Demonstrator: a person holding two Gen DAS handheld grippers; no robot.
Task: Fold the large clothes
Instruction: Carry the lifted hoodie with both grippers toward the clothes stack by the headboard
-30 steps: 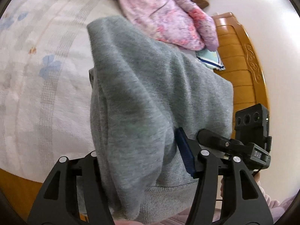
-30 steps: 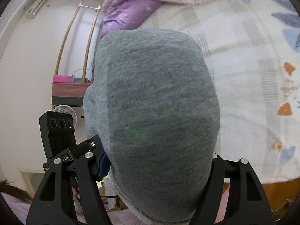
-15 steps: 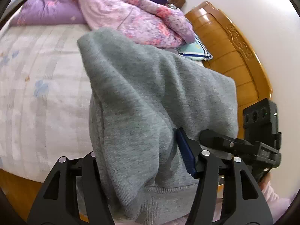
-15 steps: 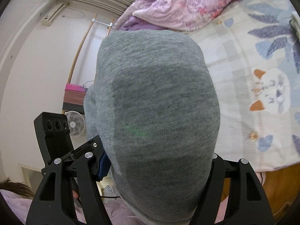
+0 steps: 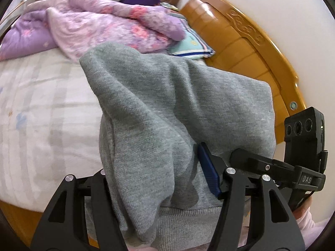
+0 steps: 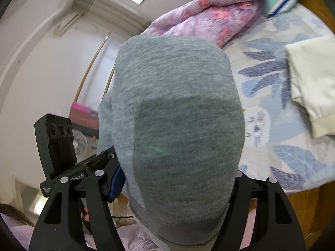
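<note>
1. Bedroom: patterned bed sheet (image 5: 37, 113), purple quilt (image 5: 108, 27) bunched near the wooden headboard (image 5: 247, 48).
2. Grey sweatshirt (image 5: 171, 108) up off the bed, draped across both tools.
3. Left gripper (image 5: 161, 179) clamped on the ribbed hem.
4. Right gripper (image 6: 178, 179) buried in cloth, clamped on it too.
5. Cream garment (image 6: 312, 83) lying on the sheet.

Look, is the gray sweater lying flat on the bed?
No, the gray sweater hangs bunched between both grippers, lifted above the bed.
</note>
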